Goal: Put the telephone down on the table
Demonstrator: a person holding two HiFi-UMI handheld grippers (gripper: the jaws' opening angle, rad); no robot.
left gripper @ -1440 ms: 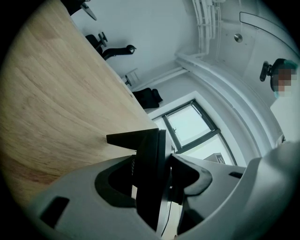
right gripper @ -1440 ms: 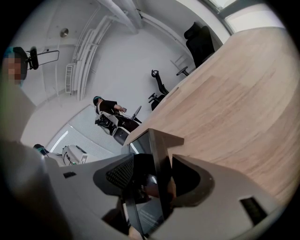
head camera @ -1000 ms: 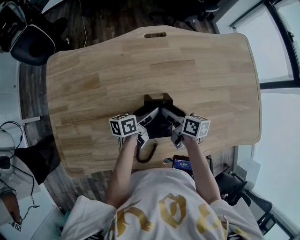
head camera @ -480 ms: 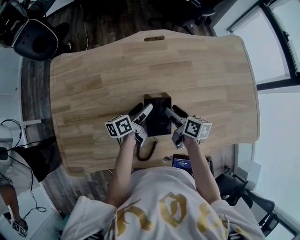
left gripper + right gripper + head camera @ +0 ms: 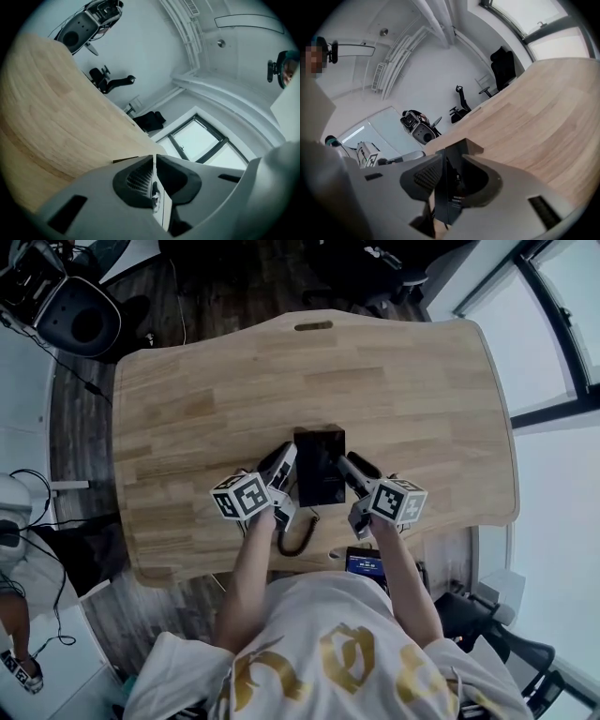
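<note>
One telephone [image 5: 320,465] sits over the tabletop [image 5: 403,381], between left tongs [image 5: 287,454] and right tongs [image 5: 345,463]. Right tongs, jaws just closing, clamp its edge, likely steadying the set-down; left tongs, just clenched, hold nothing.

A black telephone [image 5: 320,467] lies on the wooden desk [image 5: 187,399] near its front edge, and its coiled cord [image 5: 296,538] trails toward the person. The left tool [image 5: 286,456] sits just beside the telephone's left edge; its jaws have just been closing, with nothing between them. The right tool [image 5: 350,464], jaws also just closing, meets the telephone's right edge. A small lit screen [image 5: 364,565] shows past the desk's front edge.
</note>
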